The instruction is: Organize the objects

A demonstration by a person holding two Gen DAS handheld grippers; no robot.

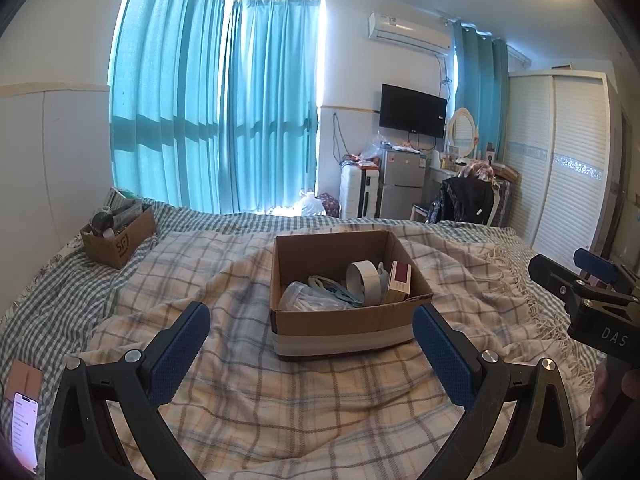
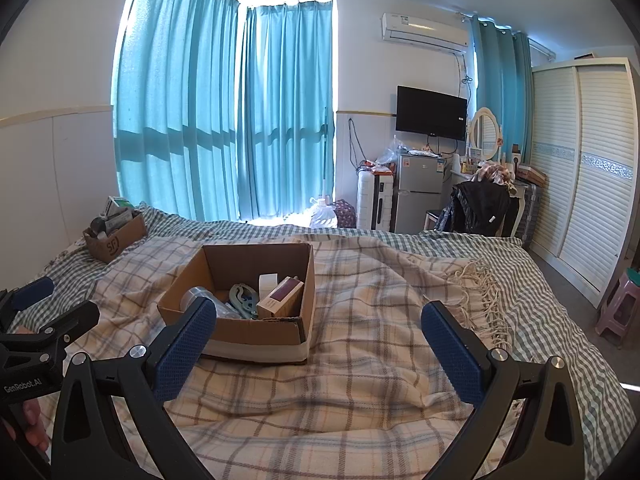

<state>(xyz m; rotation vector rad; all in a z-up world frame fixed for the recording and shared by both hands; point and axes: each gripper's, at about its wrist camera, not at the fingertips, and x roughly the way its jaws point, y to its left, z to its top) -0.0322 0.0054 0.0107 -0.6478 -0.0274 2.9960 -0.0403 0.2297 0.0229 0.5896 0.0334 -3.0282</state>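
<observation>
Both grippers are held spread above the bed, and nothing is gripped by either. In its own view the left gripper is seen with jaws wide apart, its blue pads framing the near wall of the open cardboard box. The right gripper is likewise parted and empty — its left pad overlaps the box's near corner in the picture, though contact cannot be confirmed.

The cardboard box rests on a cream plaid blanket, which is spread over a green checked bedcover. A pale band is wrapped round the lower part of the box. Inside are noted a roll of white tape standing on edge, a maroon-and-cream carton leaning against the right wall, a clear plastic item at the near left, and a blue-green item between them, its kind not determinable.

A second, smaller cardboard box — filled with assorted items — sits well apart at the far left corner of the bed. A phone with a lit screen lies at the near left edge of the bed, just beside a brown card.
</observation>
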